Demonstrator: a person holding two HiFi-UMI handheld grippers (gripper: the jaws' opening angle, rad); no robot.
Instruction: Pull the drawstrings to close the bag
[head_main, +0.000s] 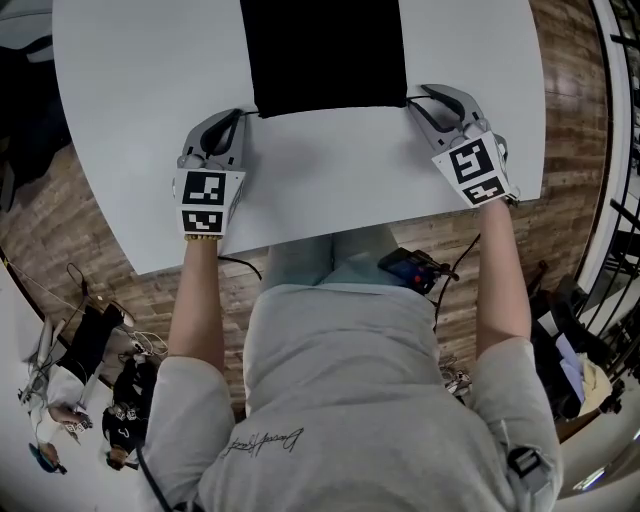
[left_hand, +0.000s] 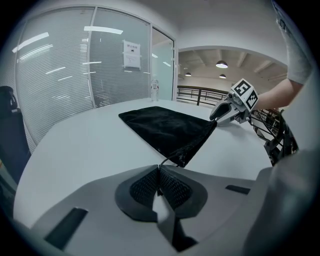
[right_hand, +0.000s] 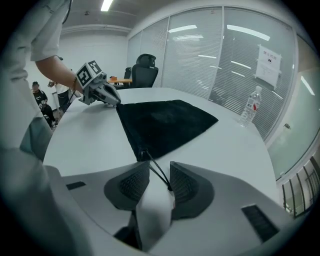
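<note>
My left gripper (head_main: 243, 113) rests on the white tabletop (head_main: 330, 175), just off the near left corner of the bag (head_main: 325, 50). In the left gripper view its fingers (left_hand: 145, 187) are clenched, pad against pad, with the left drawstring (left_hand: 163, 162) pinched in the seam between them. That thin black cord runs a short way from my fingertips up to the bag's corner.

The bag is black and lies flat in the middle of the tabletop. Its mouth edge faces me and stretches straight between my two grippers. Its far end runs out of the top of the head view.

My right gripper (head_main: 415, 100) sits at the bag's near right corner, also low on the tabletop. In the right gripper view its fingers (right_hand: 132, 185) stand apart with a clear gap. The right drawstring (right_hand: 157, 172) comes out of the bag's corner, runs down through that gap and meets the inner face of the finger on that view's right. The fingers are not clamped on it.

Farther right, a water bottle (right_hand: 248, 107) stands upright on the tabletop, well apart from the bag.
</note>
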